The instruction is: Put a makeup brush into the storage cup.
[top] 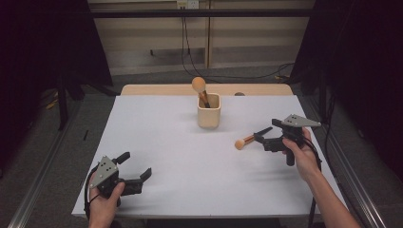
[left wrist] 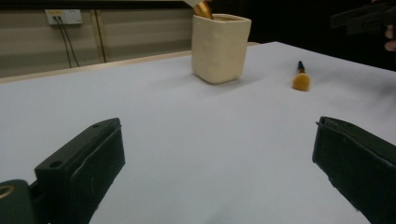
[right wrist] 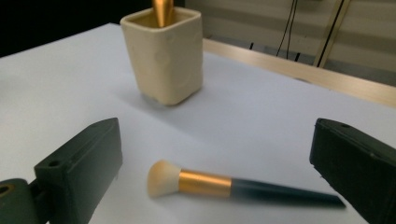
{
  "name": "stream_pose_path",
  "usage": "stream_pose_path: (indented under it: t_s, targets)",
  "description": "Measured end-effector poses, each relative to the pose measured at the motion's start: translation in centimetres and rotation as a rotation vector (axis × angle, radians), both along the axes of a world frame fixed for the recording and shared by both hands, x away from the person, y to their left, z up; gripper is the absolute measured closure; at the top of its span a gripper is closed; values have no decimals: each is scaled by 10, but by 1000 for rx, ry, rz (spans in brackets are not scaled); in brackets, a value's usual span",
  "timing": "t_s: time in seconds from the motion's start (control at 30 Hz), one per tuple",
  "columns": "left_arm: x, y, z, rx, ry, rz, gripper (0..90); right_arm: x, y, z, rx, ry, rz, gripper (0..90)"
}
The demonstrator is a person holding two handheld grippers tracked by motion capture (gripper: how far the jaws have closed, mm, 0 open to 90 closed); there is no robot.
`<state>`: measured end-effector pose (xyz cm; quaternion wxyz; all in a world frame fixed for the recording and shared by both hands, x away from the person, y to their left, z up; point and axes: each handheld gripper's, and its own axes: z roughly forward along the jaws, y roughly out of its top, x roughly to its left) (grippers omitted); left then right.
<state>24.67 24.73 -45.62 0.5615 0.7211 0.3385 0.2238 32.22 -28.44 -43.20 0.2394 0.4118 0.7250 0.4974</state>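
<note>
High view: a makeup brush [top: 245, 141] is seen lying flat on the white table [top: 190, 161], well right of centre, bristle head pointing left, dark handle toward the right hand-held gripper [top: 264, 134]. That gripper is held w/ jaws spread wide, nothing gripped. In the right gripper view the brush [right wrist: 224, 185] lies between the two open jaws, low in frame; whether the jaws touch the table can't be told.

A cream square cup [top: 209, 110] stands near the table's far edge, and a second brush [top: 200, 88] is already stood in it, head up. The loose brush is well apart from the cup, nearer the person & to its right.

The left hand-held gripper [top: 136, 167] is held open too, empty, near the front-left corner, far from both brush & cup.

Step in hand, as judged: approach/pre-grasp on the loose brush, prob. to be put in the cup beside the other one. Next move calls for the right jaws to be lowered astride the handle or ferrule & closed squarely, since a thin round handle lying flat can roll or slip; then a lift & tilt to upright would be needed before the cup's mouth is reached.
</note>
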Motion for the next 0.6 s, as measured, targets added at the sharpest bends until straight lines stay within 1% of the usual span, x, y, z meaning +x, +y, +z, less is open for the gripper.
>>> stream_pose_path:
  t_s: [0.03, 0.07, 0.1, 0.17, 0.27, 0.33, 0.4, 0.5, 0.53, 0.6]
  targets:
    - [0, 0, 0, 7, -2, 1, 23, 3, 1, 1, -3, 6, -4, 16]
    - [0, 0, 0, 7, -5, 5, 23, 5, 1, 2, -8, 6, -4, 10]
    - [0, 0, 0, -2, -1, 4, 22, 8, 2, 3, -15, 3, -6, 8]
    - [0, 0, 0, 1, -3, 8, 23, 13, 3, 4, -21, 3, -7, 8]
    - [0, 1, 0, -7, -2, 8, 23, 21, 6, 8, -35, 15, 0, 10]
    - [0, 1, 0, -6, -2, 8, 23, 26, 10, 10, -61, 24, 4, 10]
    - [0, 2, 0, -3, -2, 11, 23, 31, 12, 12, -65, 33, 12, 10]
    - [0, 3, -1, 0, -2, 16, 23, 37, 15, 16, -101, 57, 23, 10]
    - [1, 3, -1, 0, -3, 16, 23, 40, 15, 18, -110, 89, 34, 9]
    - [1, 3, 0, 1, -3, 17, 23, 45, 14, 20, -139, 104, 38, 10]
